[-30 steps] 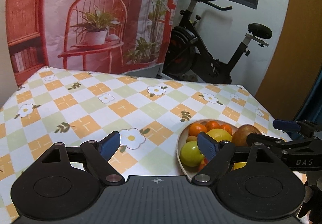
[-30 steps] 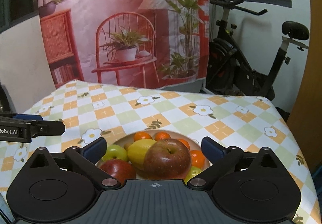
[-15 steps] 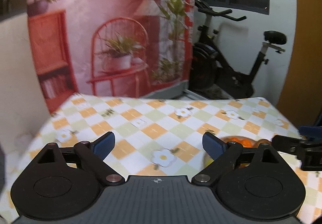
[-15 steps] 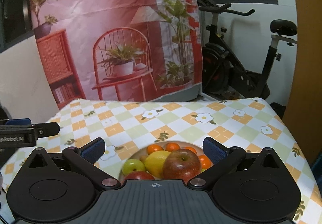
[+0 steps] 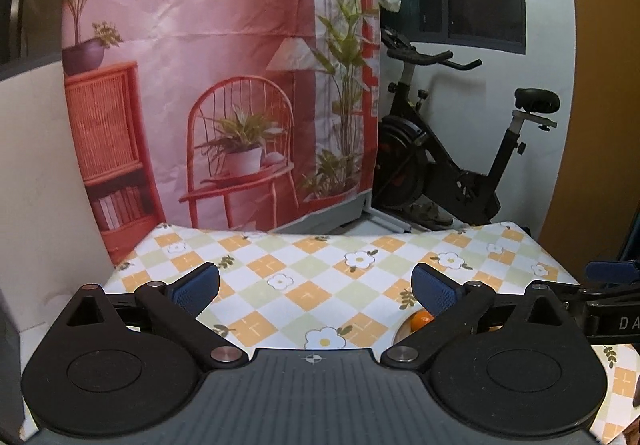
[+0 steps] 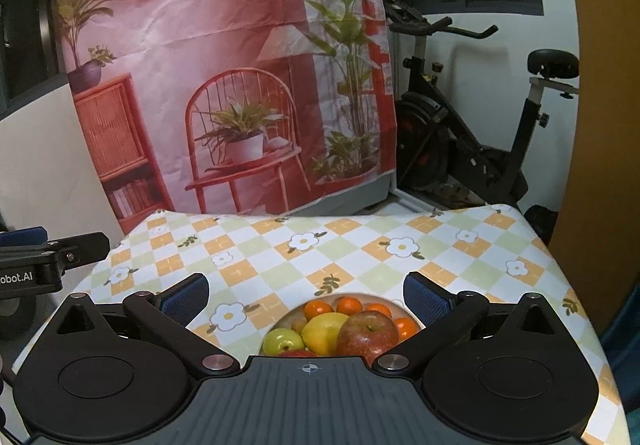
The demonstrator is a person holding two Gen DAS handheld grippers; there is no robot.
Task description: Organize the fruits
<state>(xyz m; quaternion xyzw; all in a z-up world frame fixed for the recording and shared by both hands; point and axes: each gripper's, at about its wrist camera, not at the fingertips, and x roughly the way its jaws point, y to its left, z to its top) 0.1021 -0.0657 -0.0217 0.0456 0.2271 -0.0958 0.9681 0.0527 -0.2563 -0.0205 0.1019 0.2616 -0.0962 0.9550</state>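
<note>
A beige bowl (image 6: 289,319) on the table holds a red apple (image 6: 368,331), a lemon (image 6: 322,331), a green apple (image 6: 284,341) and several oranges (image 6: 348,303). My right gripper (image 6: 306,295) hovers open above and just short of the bowl, with nothing between its blue pads. My left gripper (image 5: 316,287) hangs over bare tablecloth to the bowl's left. Its jaws are opening wide and hold nothing. In the left wrist view only one orange (image 5: 422,320) and a sliver of the bowl rim (image 5: 400,333) show behind the right finger.
The table (image 5: 320,257) wears a checked cloth with flowers. A pink printed backdrop (image 5: 240,85) hangs behind its far edge. An exercise bike (image 5: 460,165) stands beyond the far right corner. A pale wall (image 5: 40,165) closes the left side.
Both grippers have risen and tipped upward, so the bowl has slid low in both views. The left jaws have spread wider. The left view has swung away from the bowl.
</note>
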